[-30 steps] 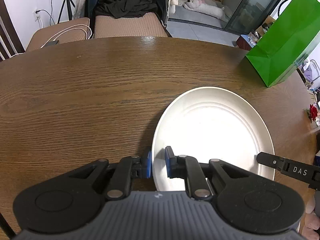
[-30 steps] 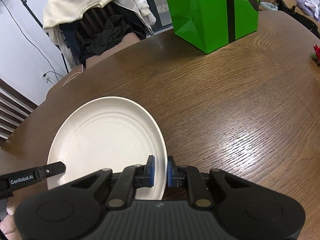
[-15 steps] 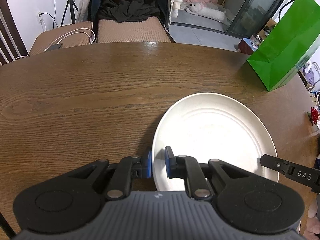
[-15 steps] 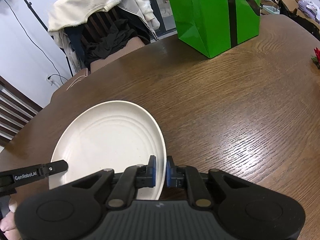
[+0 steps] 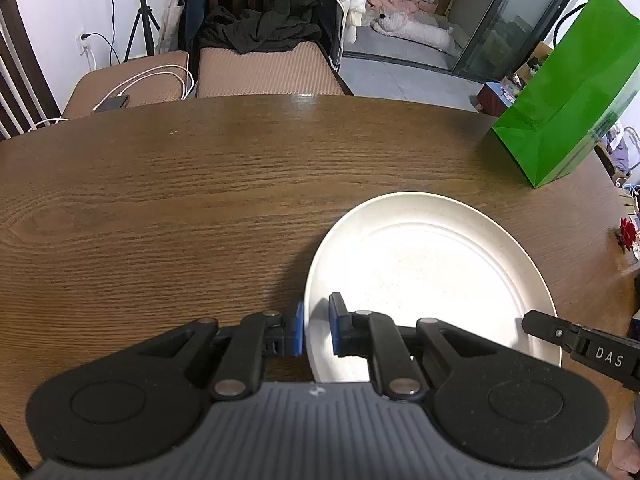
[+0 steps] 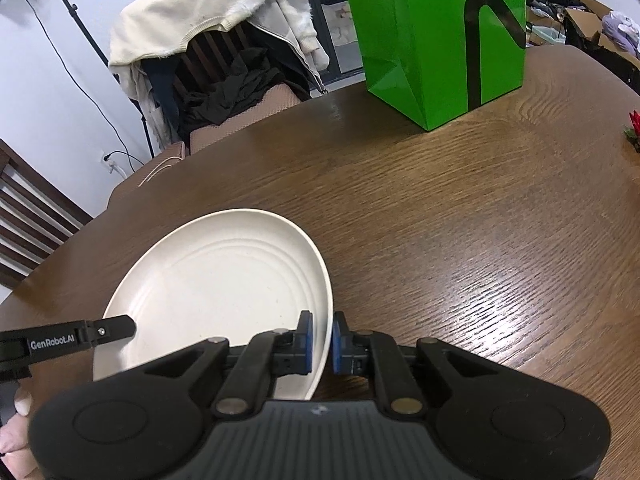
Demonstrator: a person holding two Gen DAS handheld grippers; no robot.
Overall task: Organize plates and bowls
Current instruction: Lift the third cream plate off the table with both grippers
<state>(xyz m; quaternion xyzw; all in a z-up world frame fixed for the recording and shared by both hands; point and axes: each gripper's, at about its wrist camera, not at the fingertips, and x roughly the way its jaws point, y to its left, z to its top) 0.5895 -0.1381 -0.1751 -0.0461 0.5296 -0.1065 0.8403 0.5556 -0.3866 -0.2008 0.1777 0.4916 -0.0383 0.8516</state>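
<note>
A large cream plate (image 5: 432,276) is held over the round wooden table (image 5: 180,200) by both grippers. My left gripper (image 5: 317,330) is shut on the plate's left rim, one blue pad under and one over it. My right gripper (image 6: 320,340) is shut on the plate's right rim (image 6: 324,320) in the same way. The plate (image 6: 216,284) is tilted a little and empty. Each gripper's finger shows at the edge of the other's view.
A green paper bag (image 6: 440,36) stands at the far right of the table (image 6: 480,220). A small red flower (image 5: 628,232) lies at the right edge. Chairs with clothes (image 5: 260,32) and a white jacket (image 6: 208,12) stand beyond the far edge.
Both grippers have drawn back and up a little with the plate held between them; more of the chairs and room beyond the table shows now.
</note>
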